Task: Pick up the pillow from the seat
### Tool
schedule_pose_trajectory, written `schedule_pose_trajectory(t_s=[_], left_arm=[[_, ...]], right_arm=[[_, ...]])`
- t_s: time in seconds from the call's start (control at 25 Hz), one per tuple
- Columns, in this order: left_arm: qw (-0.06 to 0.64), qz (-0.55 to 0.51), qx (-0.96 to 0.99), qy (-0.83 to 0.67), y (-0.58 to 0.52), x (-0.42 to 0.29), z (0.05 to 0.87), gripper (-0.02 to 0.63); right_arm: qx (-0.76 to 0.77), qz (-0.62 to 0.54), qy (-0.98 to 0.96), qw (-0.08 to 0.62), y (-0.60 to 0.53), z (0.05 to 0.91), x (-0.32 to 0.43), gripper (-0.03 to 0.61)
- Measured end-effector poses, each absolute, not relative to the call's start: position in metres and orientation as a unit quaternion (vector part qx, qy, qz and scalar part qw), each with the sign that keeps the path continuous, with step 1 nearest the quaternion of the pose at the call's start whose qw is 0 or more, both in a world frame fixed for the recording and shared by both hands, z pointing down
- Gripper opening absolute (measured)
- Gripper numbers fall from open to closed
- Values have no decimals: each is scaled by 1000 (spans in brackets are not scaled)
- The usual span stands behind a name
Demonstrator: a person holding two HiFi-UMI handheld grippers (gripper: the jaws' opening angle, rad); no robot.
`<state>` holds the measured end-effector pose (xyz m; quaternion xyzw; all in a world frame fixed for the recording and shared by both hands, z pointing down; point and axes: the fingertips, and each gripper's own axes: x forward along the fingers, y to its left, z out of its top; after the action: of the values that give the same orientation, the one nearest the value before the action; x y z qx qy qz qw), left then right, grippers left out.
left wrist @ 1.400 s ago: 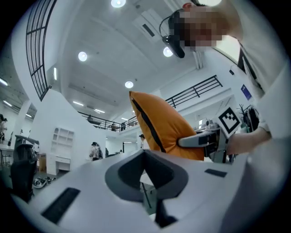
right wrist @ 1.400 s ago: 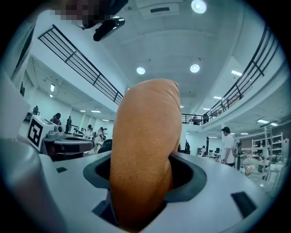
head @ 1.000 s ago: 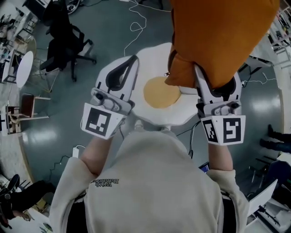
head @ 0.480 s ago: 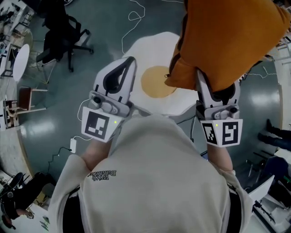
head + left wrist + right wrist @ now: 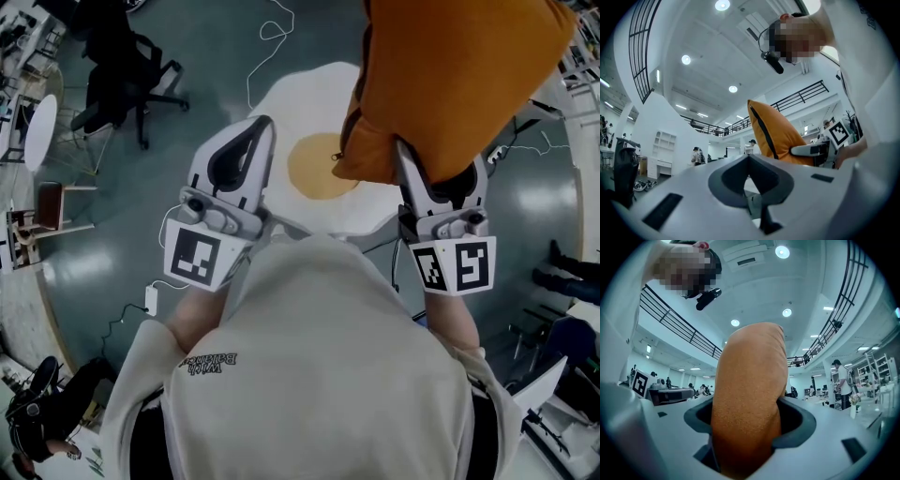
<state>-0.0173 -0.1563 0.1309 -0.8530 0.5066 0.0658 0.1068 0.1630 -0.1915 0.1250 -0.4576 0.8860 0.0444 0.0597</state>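
**Operator:** What can't be seen?

**Spotter:** The top of the pillow (image 5: 459, 84) is cut off by the upper edge of the head view. The fingertips of your right claw (image 5: 439, 173) are buried under the orange cloth. Your torso covers the near rim of the seat (image 5: 300, 103), and the pillow covers its right side. No view shows the gap below the pillow's low corner.

**Operator:** And the claws?

**Spotter:** Your right claw is clenched on the pillow (image 5: 750, 394), and the fabric bulges up between its jaws. Your left claw (image 5: 258, 127) is closed with nothing in it, its tips meeting over the seat's left edge.

**Operator:** Anything different from a second ago?

**Spotter:** Not much. The grip is the same and the pillow is held as before. The seat sits higher in the head view, and more of its near edge has slipped behind your chest. The pillow's low corner has drifted a little left over the yellow disc (image 5: 314, 169).

**Operator:** Where is the pillow, and how does it lie?

**Spotter:** It is up in your right claw, in front of you, over the seat's right part. From the left gripper view the pillow (image 5: 780, 136) stands on edge. Its long axis runs up from the claw (image 5: 811, 150) and leans left in that picture, with the top corner uppermost. A dark seam runs along the edge that faces the camera.
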Motion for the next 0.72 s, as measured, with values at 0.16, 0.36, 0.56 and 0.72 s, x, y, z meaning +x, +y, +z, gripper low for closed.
schedule_pose_trajectory(t_s=[0.16, 0.36, 0.56, 0.72], left_arm=[[93, 62, -853, 510, -159, -18, 136, 9], [90, 59, -854, 509, -160, -19, 138, 9], [95, 58, -859, 499, -159, -10, 135, 9], [99, 56, -861, 495, -159, -6, 134, 9]], right_arm=[[-458, 48, 885, 64, -192, 123, 164, 348], [-458, 45, 885, 69, -194, 121, 165, 348], [-458, 35, 885, 74, -196, 119, 171, 348], [-459, 28, 885, 76, -197, 119, 174, 348]])
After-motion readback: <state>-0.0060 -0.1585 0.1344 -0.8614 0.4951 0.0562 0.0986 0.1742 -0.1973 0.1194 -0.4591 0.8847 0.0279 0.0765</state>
